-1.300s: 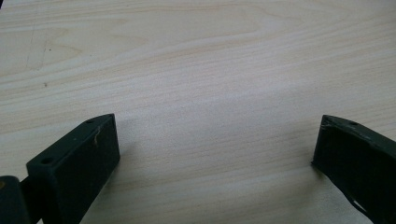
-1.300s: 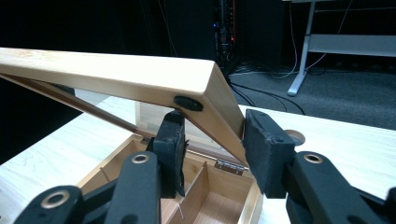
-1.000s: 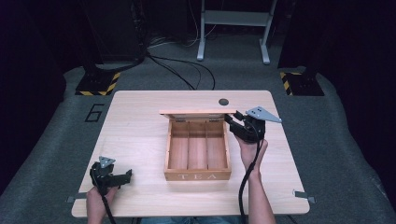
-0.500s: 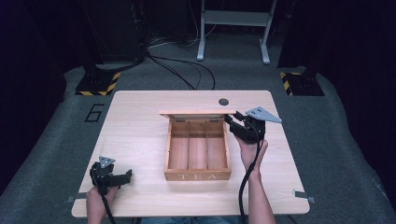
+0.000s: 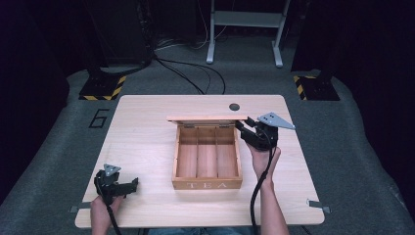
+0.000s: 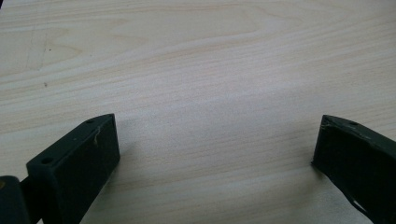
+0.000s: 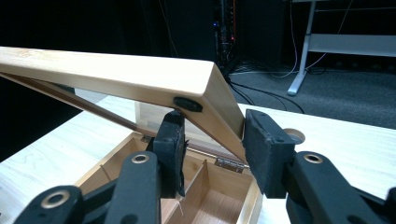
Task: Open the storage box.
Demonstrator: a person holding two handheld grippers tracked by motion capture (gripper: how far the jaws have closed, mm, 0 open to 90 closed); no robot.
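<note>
At the lower left of the high view the left tool [image 5: 128,185] rests on the desk [image 5: 147,122] with its jaws spread wide — nothing between them. Further up, mid-frame, the tea box [image 5: 207,156] stands open, and the right tool [image 5: 243,126] pinches the right corner of its raised lid [image 7: 140,77] — one jaw under, one over.

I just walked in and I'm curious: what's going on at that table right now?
Right gripper: jaws astride the tea box lid's edge, lid raised. Left gripper: open, idle on table. Compartments look empty, nothing obstructing.
</note>
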